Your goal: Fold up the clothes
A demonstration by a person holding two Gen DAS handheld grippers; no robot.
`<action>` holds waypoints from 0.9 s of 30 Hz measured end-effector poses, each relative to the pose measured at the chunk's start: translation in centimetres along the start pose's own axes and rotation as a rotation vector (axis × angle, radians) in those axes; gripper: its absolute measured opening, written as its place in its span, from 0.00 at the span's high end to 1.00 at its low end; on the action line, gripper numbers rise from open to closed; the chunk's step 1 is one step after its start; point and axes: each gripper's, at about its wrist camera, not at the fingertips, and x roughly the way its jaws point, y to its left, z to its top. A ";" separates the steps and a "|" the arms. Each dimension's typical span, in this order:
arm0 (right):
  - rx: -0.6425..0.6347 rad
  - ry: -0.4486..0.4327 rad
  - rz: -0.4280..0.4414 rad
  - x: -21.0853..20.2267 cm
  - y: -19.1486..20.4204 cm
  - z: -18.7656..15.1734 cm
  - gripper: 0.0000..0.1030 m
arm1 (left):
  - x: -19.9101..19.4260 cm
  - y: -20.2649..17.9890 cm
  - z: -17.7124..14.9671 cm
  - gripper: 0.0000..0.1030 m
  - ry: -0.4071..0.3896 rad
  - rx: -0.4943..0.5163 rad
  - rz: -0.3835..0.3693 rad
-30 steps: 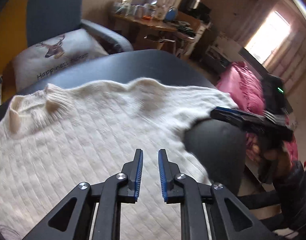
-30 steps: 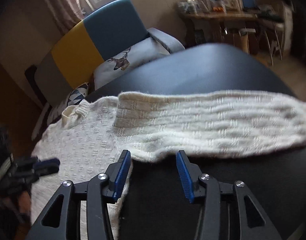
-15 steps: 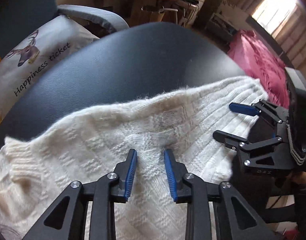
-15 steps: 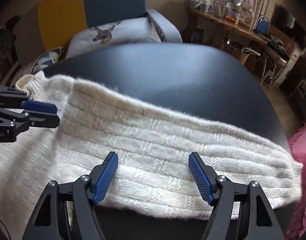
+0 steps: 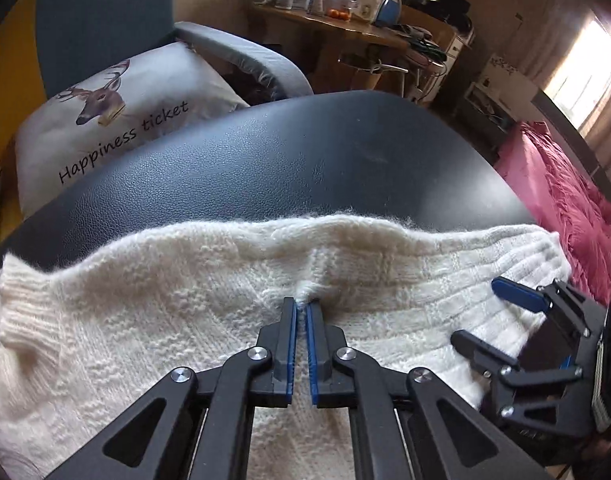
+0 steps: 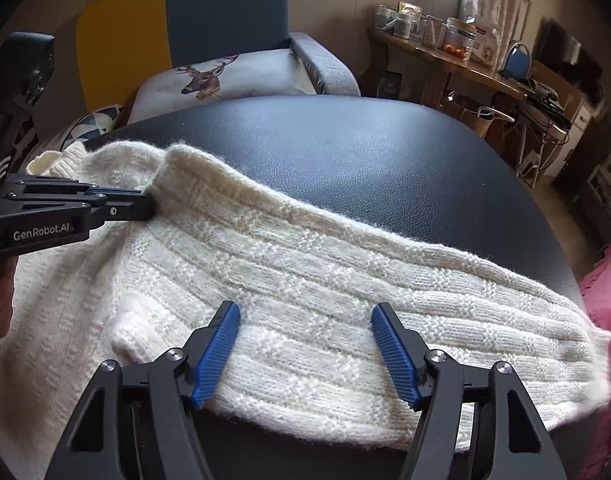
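Observation:
A cream knitted sweater (image 5: 165, 320) lies flat on a black padded table (image 5: 305, 160), its sleeve (image 6: 385, 300) stretched out to the right. My left gripper (image 5: 301, 306) has its jaws closing, and a small tuft of knit near the shoulder is pinched between the blue pads. The right wrist view shows that left gripper (image 6: 145, 204) nipping the fabric at the sleeve's root. My right gripper (image 6: 305, 320) hovers low over the middle of the sleeve, jaws wide and closing slightly, pads apart from the knit. The right gripper (image 5: 481, 312) also shows at the right edge of the left wrist view.
Behind the table stands a blue and yellow armchair (image 6: 225, 12) with a deer cushion (image 5: 117, 112). A pink blanket (image 5: 565, 200) lies off the table's right edge. A wooden side table (image 5: 345, 28) with jars stands at the back. Bare black tabletop (image 6: 385, 160) lies beyond the sweater.
Both grippers came down over the sweater and then held still. The left jaws widened, then closed on a pinch of knit. The right jaws stay wide over the sleeve.

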 end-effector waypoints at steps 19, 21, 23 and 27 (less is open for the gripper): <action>0.349 0.029 -0.145 -4.4 -16.1 -3.7 0.27 | -8.6 8.0 -11.8 0.86 -0.041 -0.139 0.113; 0.359 0.052 -0.178 -3.8 -17.4 -4.6 0.27 | -8.5 7.7 -12.2 0.85 -0.051 -0.106 0.139; 0.357 0.048 -0.192 -3.9 -17.5 -4.7 0.27 | -8.4 7.5 -12.1 0.85 -0.044 -0.096 0.159; 0.369 0.046 -0.165 -5.1 -16.5 -4.2 0.27 | -10.3 7.4 -12.5 0.86 -0.045 -0.151 0.126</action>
